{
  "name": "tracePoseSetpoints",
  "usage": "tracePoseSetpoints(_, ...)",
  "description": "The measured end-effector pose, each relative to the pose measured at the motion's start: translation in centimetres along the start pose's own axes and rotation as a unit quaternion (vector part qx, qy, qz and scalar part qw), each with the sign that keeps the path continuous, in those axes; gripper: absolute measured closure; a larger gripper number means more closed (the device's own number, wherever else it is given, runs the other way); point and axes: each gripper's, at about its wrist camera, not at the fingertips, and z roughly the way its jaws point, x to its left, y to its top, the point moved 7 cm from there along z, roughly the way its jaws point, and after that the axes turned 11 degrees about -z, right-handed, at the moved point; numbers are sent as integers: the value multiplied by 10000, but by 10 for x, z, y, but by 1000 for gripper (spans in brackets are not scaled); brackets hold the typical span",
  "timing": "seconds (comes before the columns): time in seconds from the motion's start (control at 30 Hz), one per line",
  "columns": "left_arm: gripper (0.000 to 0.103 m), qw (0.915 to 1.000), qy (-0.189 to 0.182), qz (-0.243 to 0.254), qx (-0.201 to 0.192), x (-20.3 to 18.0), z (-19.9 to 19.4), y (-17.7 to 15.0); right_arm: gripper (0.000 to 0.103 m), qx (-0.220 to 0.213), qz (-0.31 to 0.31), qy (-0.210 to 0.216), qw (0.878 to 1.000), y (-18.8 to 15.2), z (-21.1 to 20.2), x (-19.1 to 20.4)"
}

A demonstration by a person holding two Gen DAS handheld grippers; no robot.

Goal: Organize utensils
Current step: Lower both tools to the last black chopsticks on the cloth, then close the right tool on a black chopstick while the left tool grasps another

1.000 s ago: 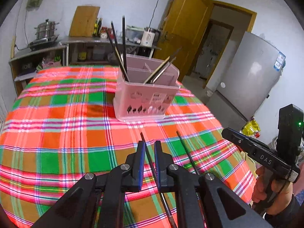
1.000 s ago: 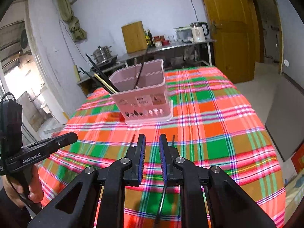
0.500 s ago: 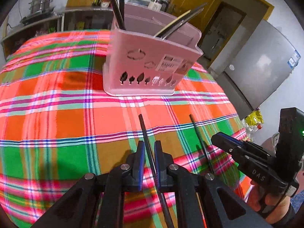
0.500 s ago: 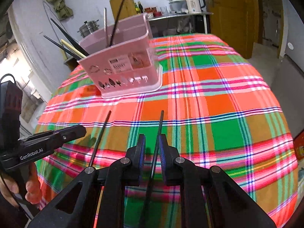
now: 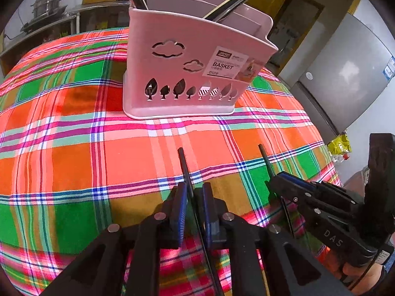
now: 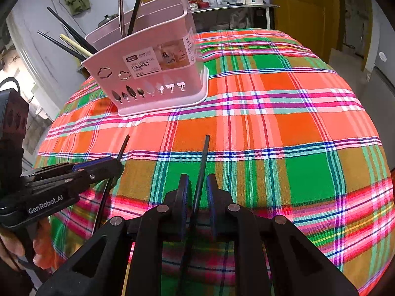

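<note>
Two tongs, left (image 5: 193,198) and right (image 6: 198,190), each slightly parted around a black chopstick (image 5: 184,166) on the plaid surface (image 5: 74,148) — pink holder (image 5: 187,56) labelled "BASKET".

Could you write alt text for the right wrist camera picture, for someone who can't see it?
A handheld right gripper straddles a black chopstick lying on a bright plaid tablecloth. Ahead stands a pink basket holding more chopsticks; the left gripper reaches another chopstick at left.

Black tongs (image 5: 193,198) with blue pads (image 5: 181,209), silver screws, white "DAS" and "GenRobot.AI" lettering
</note>
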Motion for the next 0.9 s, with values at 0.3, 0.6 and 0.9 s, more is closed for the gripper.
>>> tracePoseSetpoints(0.3,96,9998,207,44,-22,9,-8,-10,96,101,40,-37,9999,-2,0,-2)
tracePoseSetpoints(0.6,96,9985,445,270,143,9,-6,-5,96,369,-57,-94,9993,6,6,-1)
tracePoseSetpoints(0.9,98,9984,475,283,93,9,-8,-4,97,370,-179,-83,9991,7,8,1)
